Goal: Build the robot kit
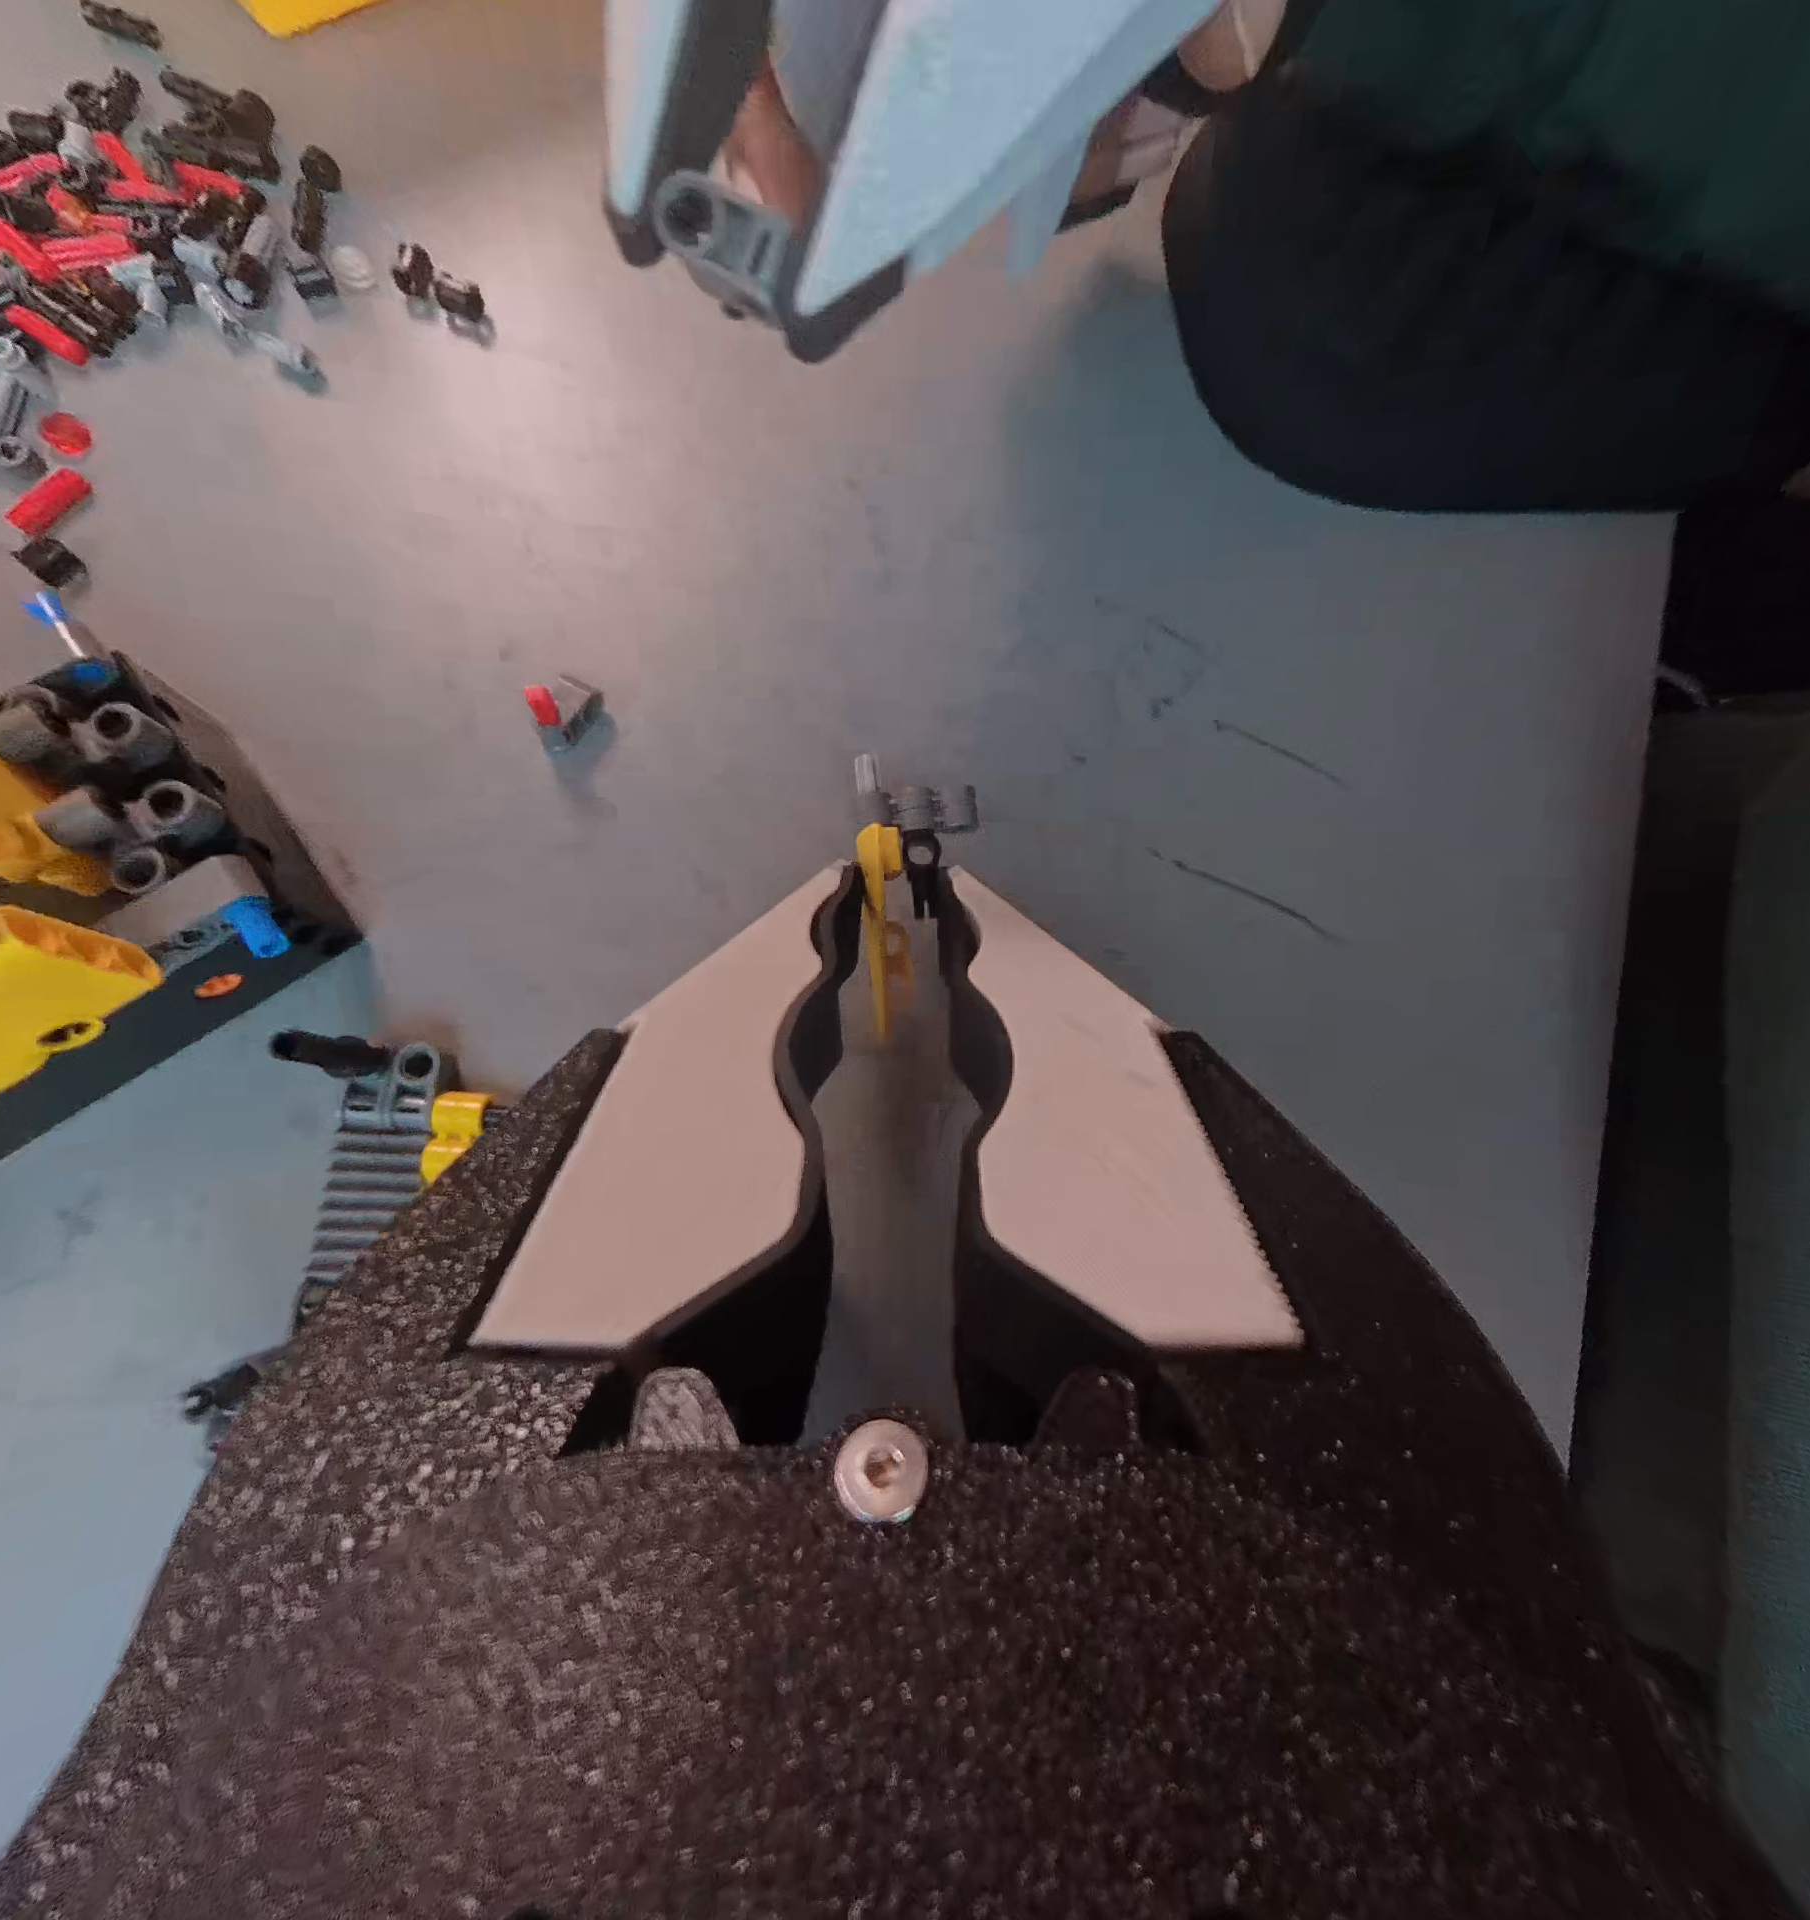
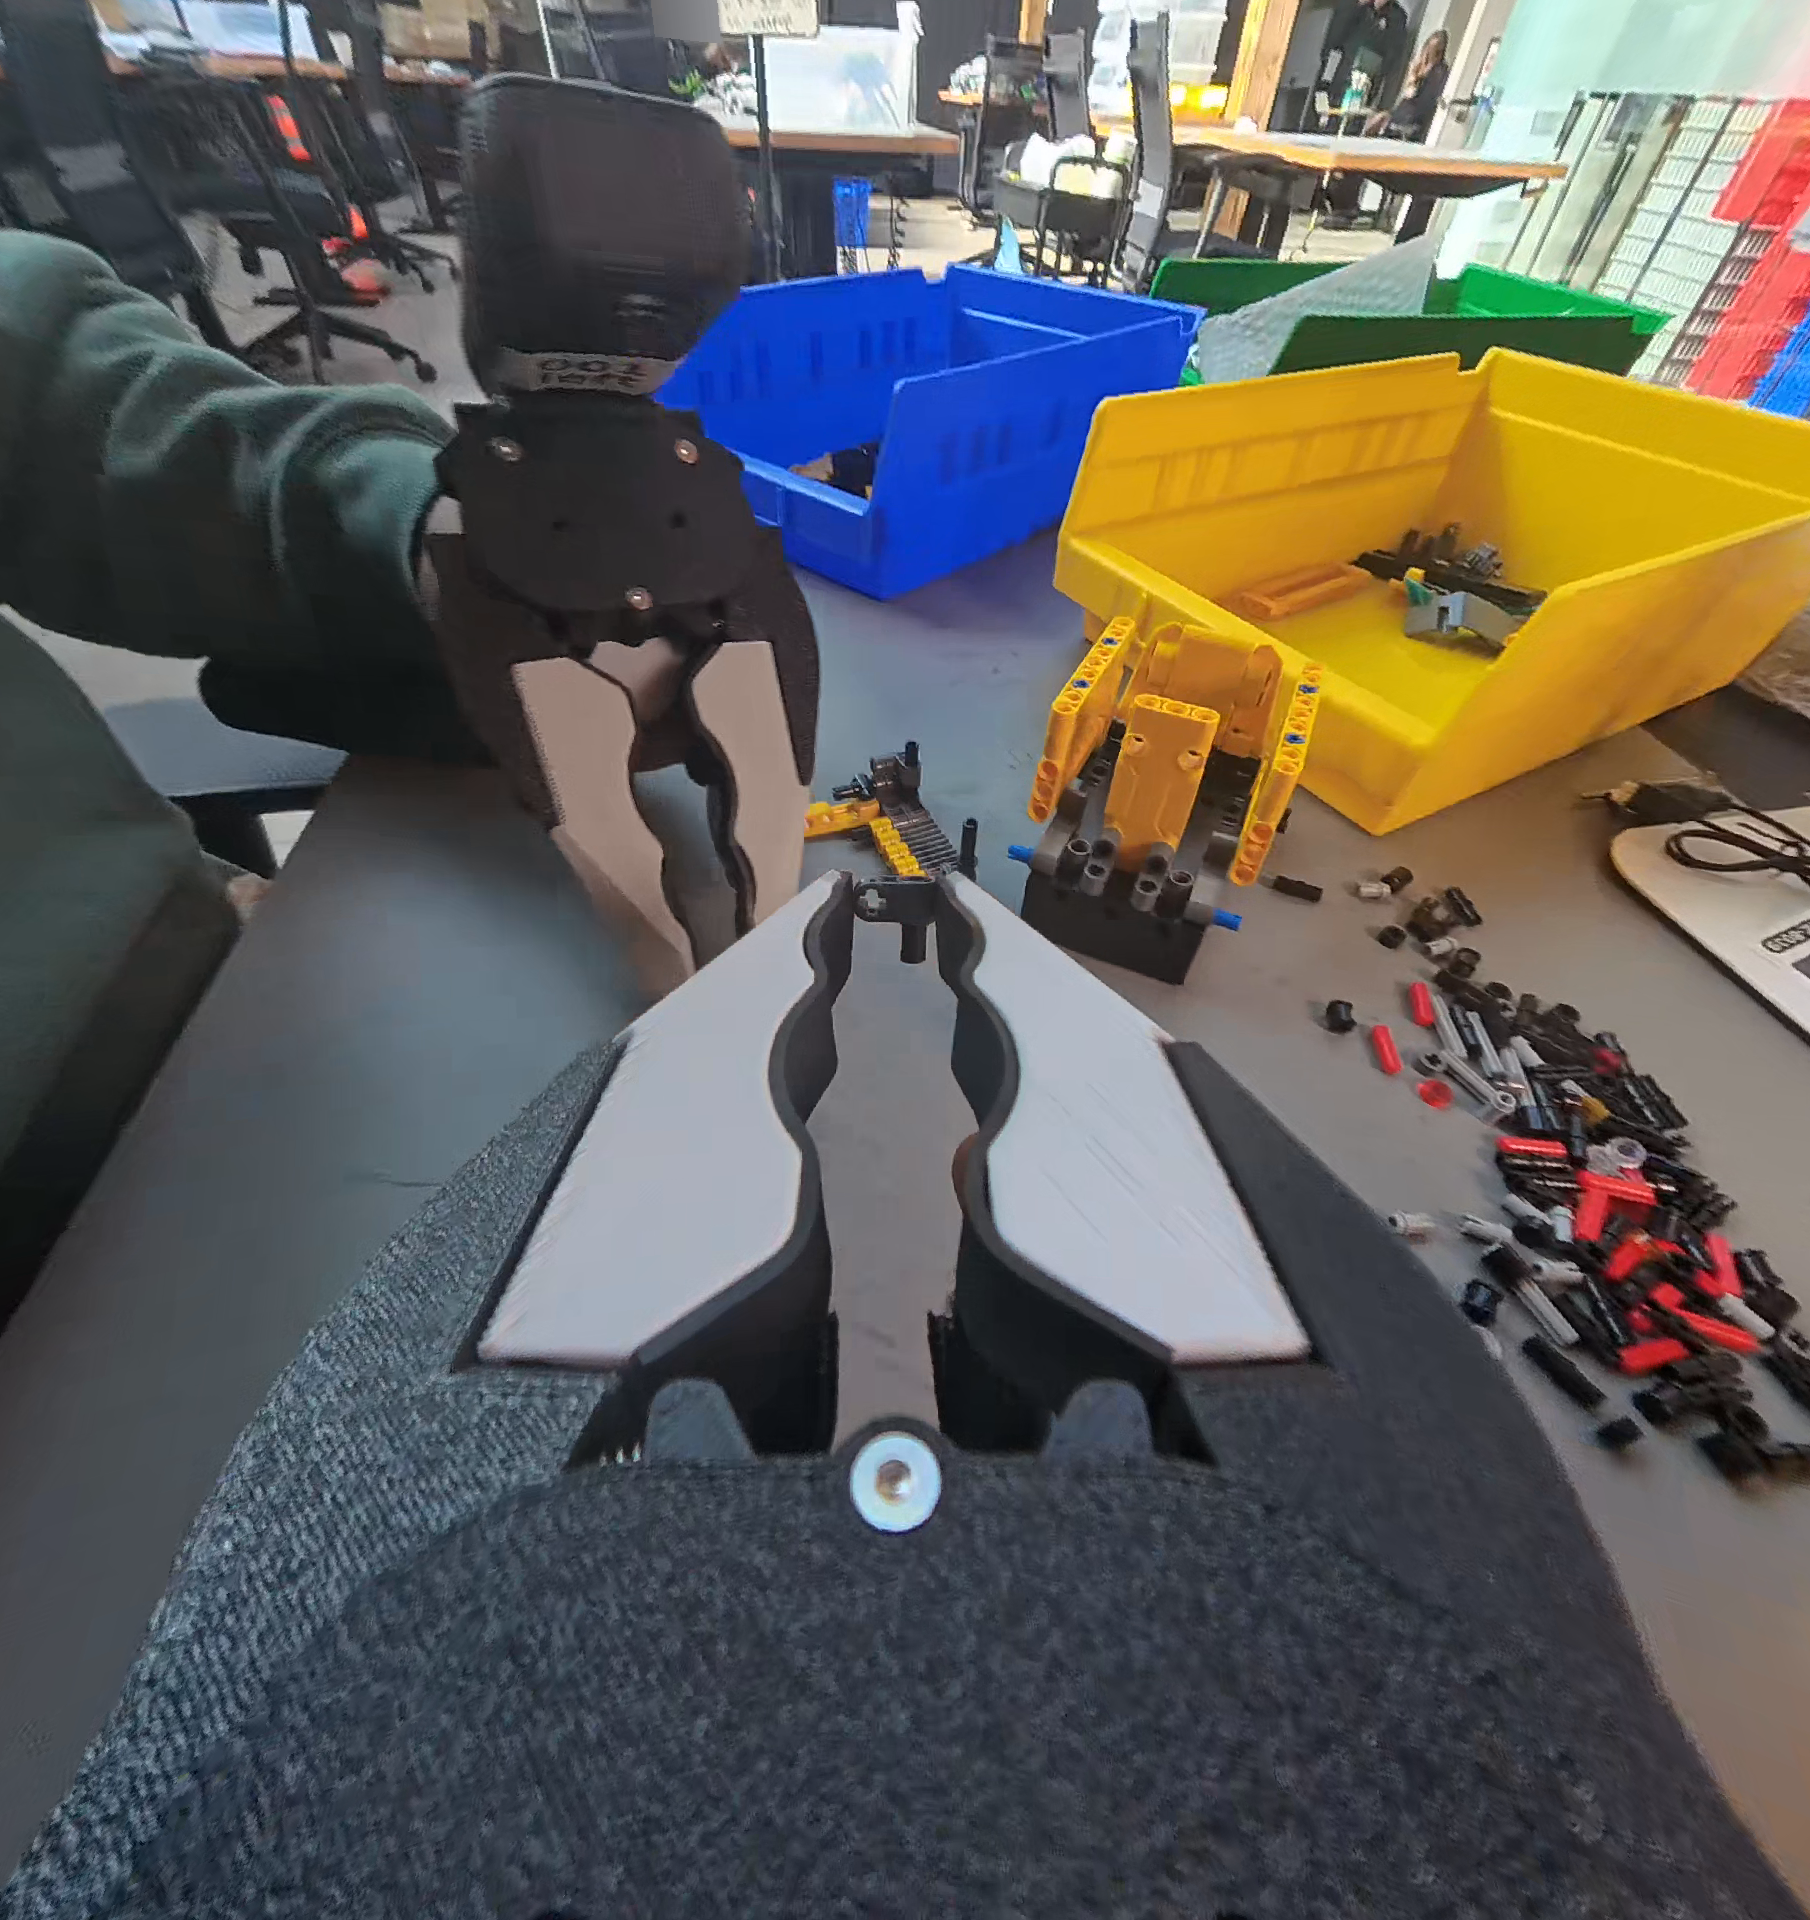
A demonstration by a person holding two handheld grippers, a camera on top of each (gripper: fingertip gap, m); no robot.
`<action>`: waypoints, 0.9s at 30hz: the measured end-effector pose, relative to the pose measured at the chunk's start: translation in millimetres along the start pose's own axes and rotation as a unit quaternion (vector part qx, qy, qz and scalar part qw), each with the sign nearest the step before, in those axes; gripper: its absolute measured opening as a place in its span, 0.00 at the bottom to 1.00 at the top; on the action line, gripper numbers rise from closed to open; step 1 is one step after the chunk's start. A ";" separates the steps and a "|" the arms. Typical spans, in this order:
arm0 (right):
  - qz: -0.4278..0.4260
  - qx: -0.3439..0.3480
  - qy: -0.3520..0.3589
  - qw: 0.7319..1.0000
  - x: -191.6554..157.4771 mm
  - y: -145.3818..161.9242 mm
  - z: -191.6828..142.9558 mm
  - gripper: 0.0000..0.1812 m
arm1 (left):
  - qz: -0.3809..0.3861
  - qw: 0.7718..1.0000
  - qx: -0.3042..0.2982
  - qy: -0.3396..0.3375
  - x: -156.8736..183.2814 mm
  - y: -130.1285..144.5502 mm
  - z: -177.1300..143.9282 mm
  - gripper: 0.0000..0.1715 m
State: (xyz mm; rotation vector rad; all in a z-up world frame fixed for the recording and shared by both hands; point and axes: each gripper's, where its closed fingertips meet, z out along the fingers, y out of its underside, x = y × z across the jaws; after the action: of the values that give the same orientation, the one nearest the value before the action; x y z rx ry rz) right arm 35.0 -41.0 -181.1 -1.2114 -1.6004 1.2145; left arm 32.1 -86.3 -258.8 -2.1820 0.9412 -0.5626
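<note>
The gray bench [image 2: 381, 1039] is the biggest thing here, and the big yellow bin [image 2: 1503, 582] sits on it. A blue bin [image 2: 942, 416] stands just beside the yellow bin, farther back. In front of the yellow bin, touching or nearly touching it, stands a half-built yellow and black toy model [image 2: 1150, 810]. A pile of small red and black toy parts [image 2: 1628, 1226] is spread on the bench nearer the camera than the yellow bin.

The left gripper [image 1: 899, 883] is held up off the bench, well away from the yellow bin. Its jaws are squeezed together on a thin yellow piece with small gray and black parts [image 1: 906, 831] stuck on its tip (probably held up so it is easy to reach).

The right gripper [image 2: 893, 891] is also in the air, between the left gripper and the toy model. Its jaws are pinched on a little dark gray connector [image 2: 896, 902] with holes and a short peg hanging down. It is held right at the tips, maybe so the peg stays free.
</note>
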 end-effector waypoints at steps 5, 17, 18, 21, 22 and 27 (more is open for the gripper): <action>0.019 0.042 -0.009 0.999 4.0 -13.6 -14.2 0.08 | 0.032 0.991 0.120 0.056 -14.8 -45.1 -25.0 0.08; 0.013 -0.023 -0.082 0.996 -20.2 14.2 -3.7 0.08 | 0.106 0.978 0.143 0.107 -3.1 -44.1 -23.6 0.08; 0.014 -0.023 -0.086 0.996 -21.9 14.2 -2.2 0.08 | 0.106 0.978 0.141 0.109 -2.0 -42.4 -22.9 0.08; 0.016 -0.021 -0.099 0.995 -27.4 14.4 1.6 0.08 | 0.097 0.976 0.149 0.127 2.7 -43.3 -24.7 0.08; 0.020 -0.014 -0.104 0.994 -29.1 12.1 1.9 0.08 | 0.097 0.976 0.150 0.128 3.2 -43.3 -24.9 0.08; 0.064 0.041 -0.135 0.988 -31.4 -3.7 -3.5 0.08 | 0.070 0.967 0.185 0.163 11.0 -54.2 -35.3 0.08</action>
State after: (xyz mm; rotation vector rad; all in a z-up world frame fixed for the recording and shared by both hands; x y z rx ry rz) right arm 45.2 -70.9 -177.7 -1.1488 -1.6663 1.5667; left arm 42.4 -82.2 -194.1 -1.7054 1.0542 -0.9641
